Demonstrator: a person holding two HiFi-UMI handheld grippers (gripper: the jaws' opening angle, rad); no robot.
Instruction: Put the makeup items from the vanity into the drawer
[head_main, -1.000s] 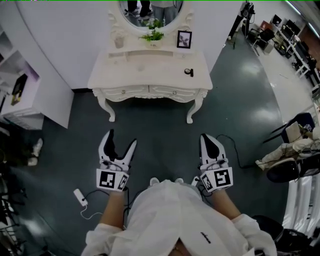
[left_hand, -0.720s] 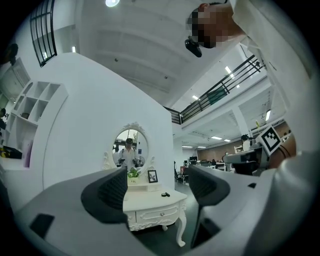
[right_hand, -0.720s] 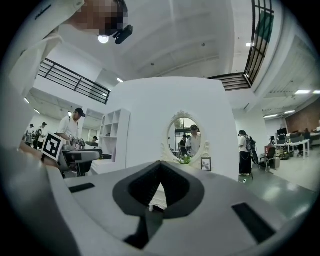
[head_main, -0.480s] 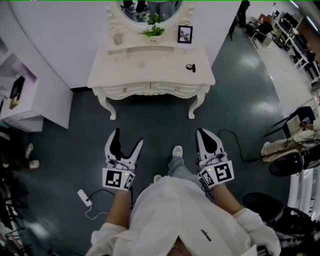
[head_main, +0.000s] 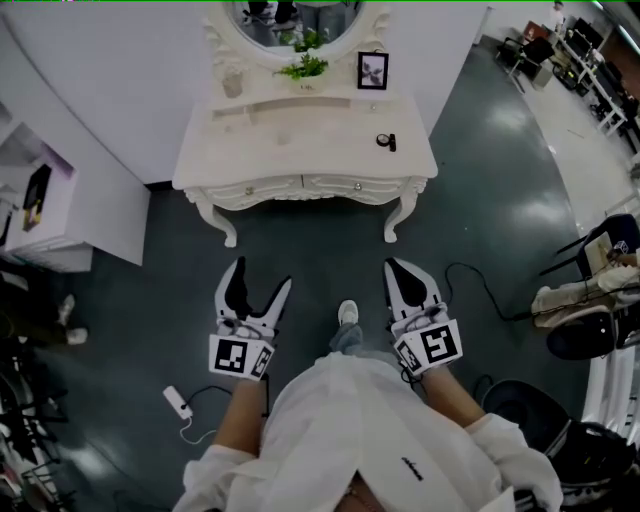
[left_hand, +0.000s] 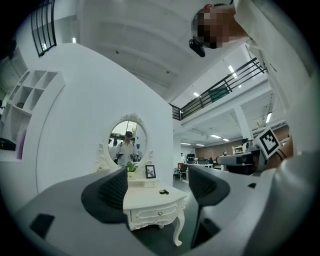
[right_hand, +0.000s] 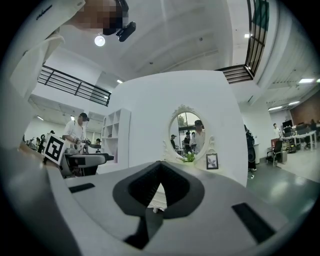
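The white vanity (head_main: 300, 135) stands against the far wall, with two shut drawers (head_main: 300, 187) in its front. A round compact and a small dark makeup item (head_main: 385, 141) lie on the top's right side and show small between the jaws as makeup items (left_hand: 162, 191) in the left gripper view. My left gripper (head_main: 262, 272) hangs open over the floor well short of the vanity, holding nothing. My right gripper (head_main: 393, 266) is level with it, shut and empty; its tips meet in the right gripper view (right_hand: 160, 165).
On the vanity's back ledge are an oval mirror (head_main: 300, 20), a green plant (head_main: 305, 68), a framed picture (head_main: 372, 70) and a glass jar (head_main: 233, 80). A white shelf unit (head_main: 60, 215) stands left. A power strip (head_main: 178, 402) and cables lie on the dark floor; chairs (head_main: 585, 330) sit right.
The person has stepped toward the vanity, so it sits nearer and both grippers have moved forward with them. The left stays open and the right stays shut.
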